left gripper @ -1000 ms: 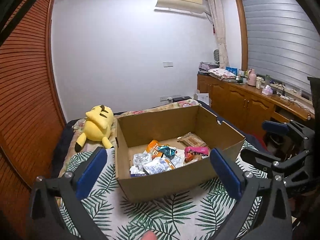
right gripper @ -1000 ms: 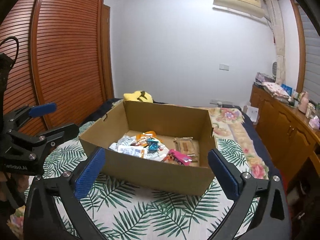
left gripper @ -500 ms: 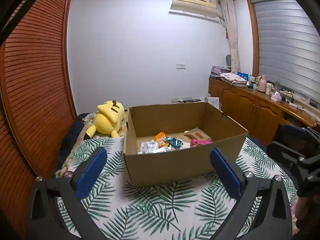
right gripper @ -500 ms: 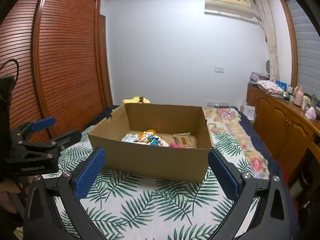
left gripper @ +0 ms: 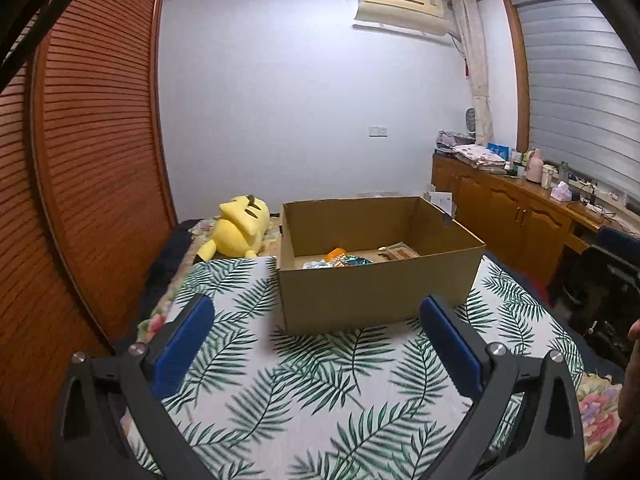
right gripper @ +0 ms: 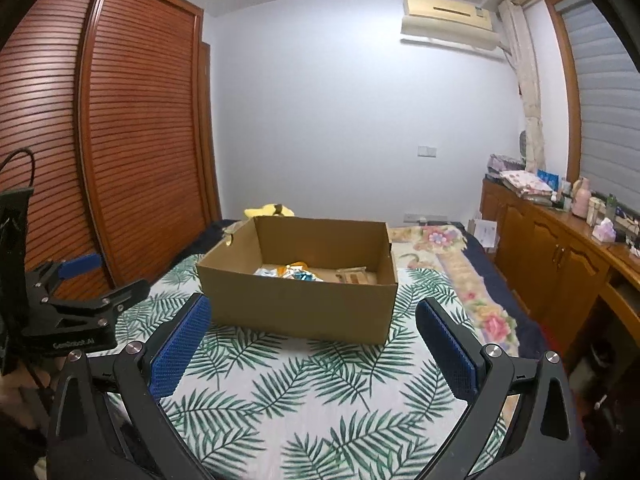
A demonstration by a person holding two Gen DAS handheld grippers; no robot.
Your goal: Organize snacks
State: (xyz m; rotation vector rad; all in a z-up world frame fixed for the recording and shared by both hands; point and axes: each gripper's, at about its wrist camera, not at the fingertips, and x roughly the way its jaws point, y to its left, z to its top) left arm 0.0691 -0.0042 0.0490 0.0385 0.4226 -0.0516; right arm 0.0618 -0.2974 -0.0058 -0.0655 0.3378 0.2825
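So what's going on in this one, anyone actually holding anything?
No. A person holds two grippers over a leaf-print bedspread, both aimed at an open cardboard box with a loose pile of snack packets inside. The left gripper and right gripper are both open, hold nothing and sit short of the box. A yellow plush toy lies on the bed beside the box.

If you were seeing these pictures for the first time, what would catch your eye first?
The open cardboard box sits mid-bed on the palm-leaf bedspread, with snack packets piled on its floor. Behind its left corner lies a yellow Pikachu plush. Both grippers, left and right, hang open and empty before it.
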